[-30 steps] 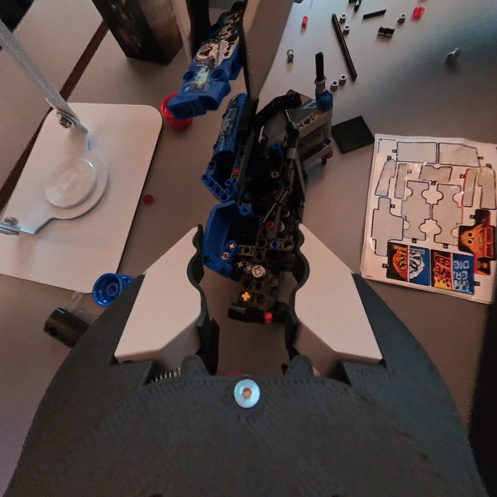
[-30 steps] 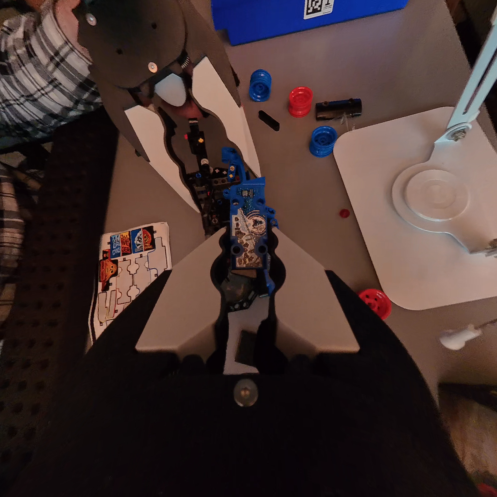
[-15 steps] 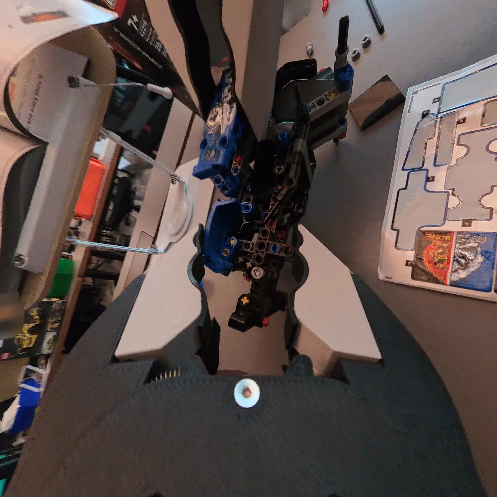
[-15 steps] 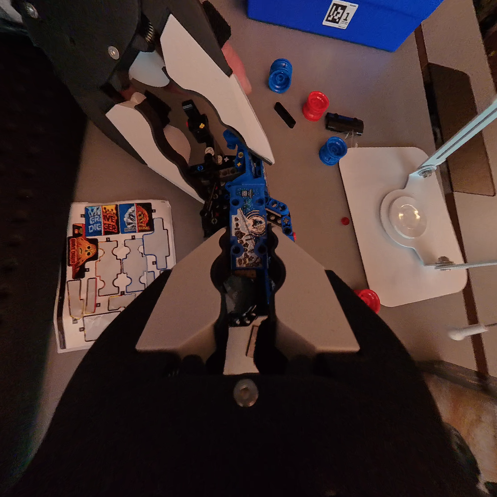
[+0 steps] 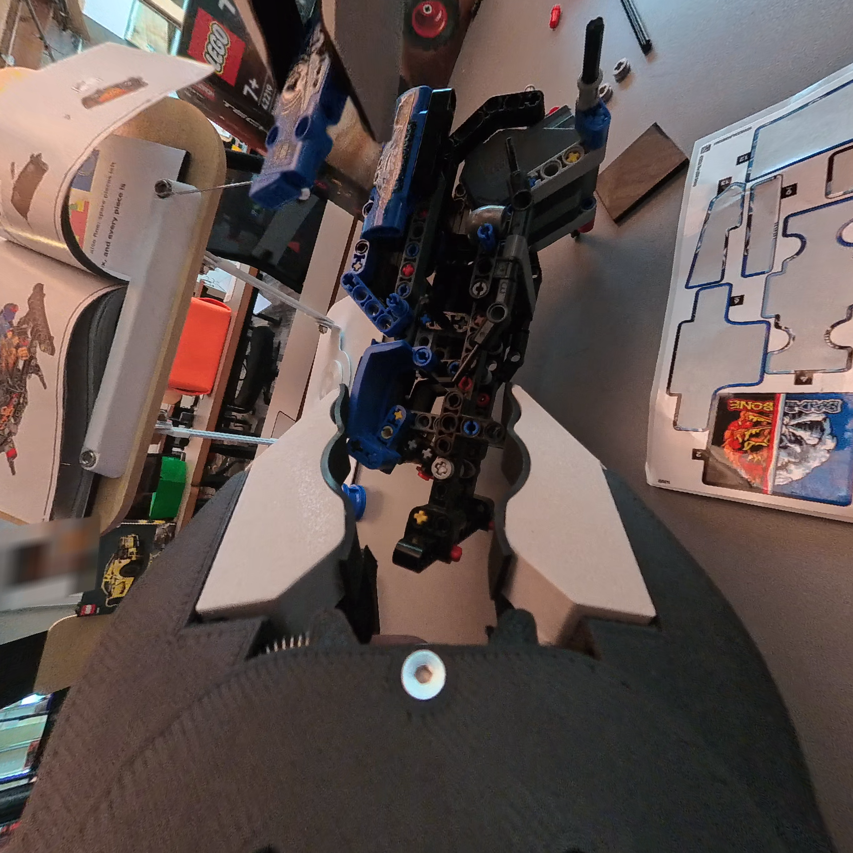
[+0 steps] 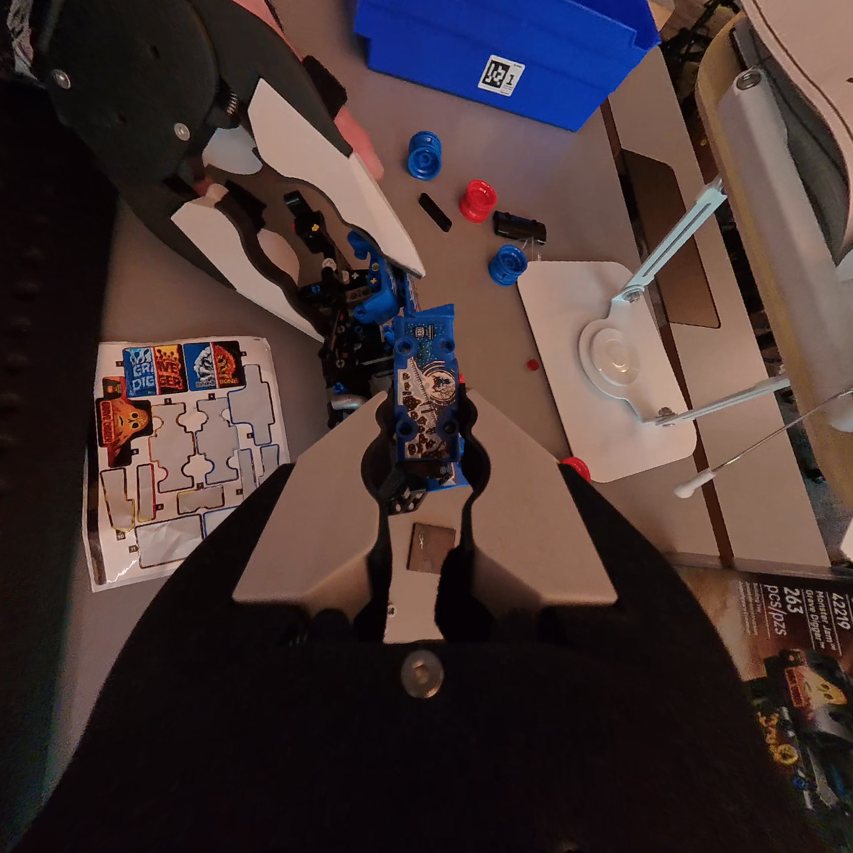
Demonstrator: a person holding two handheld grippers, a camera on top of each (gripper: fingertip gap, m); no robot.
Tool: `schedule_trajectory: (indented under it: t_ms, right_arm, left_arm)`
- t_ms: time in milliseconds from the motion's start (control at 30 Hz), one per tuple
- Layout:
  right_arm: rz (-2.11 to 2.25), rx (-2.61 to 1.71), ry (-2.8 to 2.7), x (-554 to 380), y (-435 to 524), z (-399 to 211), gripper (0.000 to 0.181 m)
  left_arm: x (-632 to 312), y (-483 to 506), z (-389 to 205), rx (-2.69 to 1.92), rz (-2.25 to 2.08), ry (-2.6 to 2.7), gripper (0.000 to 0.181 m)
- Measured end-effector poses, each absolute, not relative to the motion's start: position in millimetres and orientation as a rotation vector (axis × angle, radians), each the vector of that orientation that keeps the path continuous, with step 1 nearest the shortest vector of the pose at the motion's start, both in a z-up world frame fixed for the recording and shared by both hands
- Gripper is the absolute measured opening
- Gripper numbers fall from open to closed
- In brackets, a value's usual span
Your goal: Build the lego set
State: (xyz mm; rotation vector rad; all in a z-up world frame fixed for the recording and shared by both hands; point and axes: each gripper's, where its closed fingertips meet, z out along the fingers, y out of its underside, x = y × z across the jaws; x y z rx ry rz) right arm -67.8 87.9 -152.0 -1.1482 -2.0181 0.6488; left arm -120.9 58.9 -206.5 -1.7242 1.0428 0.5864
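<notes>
Both views have swung since a second ago: left wrist view now tilts up to take in the manual (image 5: pixel 55 221) and set box (image 5: pixel 221 55), and the panel (image 6: pixel 427 392) has come off the chassis (image 5: pixel 452 351).

Left tongs (image 5: pixel 422 415) are clenched on the chassis low down by its black tail, model held up off the bench (image 5: pixel 600 323). Right tongs (image 6: pixel 424 411) are clamped on the blue printed panel, which sticks forward out of the tips and sits just beside the chassis upper left flank, not seated as far as I can judge.

Risks:
- Panel pin holes miss the chassis pins if either wrist is still rotating; forcing it would skew the panel or pop neighbouring blue parts.
- Left grip is on a narrow tail section, so side push from the right could pivot the chassis in the tongs.
- Panel is held near its rear end only; it may twist under push.

Loose hubs (image 6: pixel 424 154) and sticker sheet (image 6: pixel 184 452) lie on the bench, well apart from the work.
</notes>
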Motion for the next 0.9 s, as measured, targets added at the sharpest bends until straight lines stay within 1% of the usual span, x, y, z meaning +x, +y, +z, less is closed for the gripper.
schedule_trajectory:
  t_ms: [333,400,533,633,767,867,900]
  right_arm:
    - [0.579,-1.115,-2.028,-62,78,-172,0.024]
    - [0.584,-1.087,-2.020,-61,73,-172,0.024]
    - [0.479,-0.983,-1.989,-56,68,-174,0.024]
    - [0.422,-0.948,-1.955,-54,66,-175,0.024]
    - [0.331,-0.917,-1.943,-55,65,-183,0.024]
    - [0.321,-0.910,-1.945,-56,65,-188,0.024]
    - [0.314,-0.914,-1.948,-57,67,-190,0.024]
  left_arm:
    - [-115,52,-210,-1.704,0.670,1.080,0.066]
    - [-112,47,-213,-1.702,0.690,1.097,0.072]
    - [-105,38,-218,-1.712,0.669,1.126,0.078]
    - [-98,28,-223,-1.738,0.588,1.147,0.084]
    - [-88,5,-219,-1.842,0.360,1.192,0.080]
    - [-98,9,-200,-1.893,0.223,1.110,0.080]
    - [-102,16,-197,-1.913,0.199,1.085,0.083]
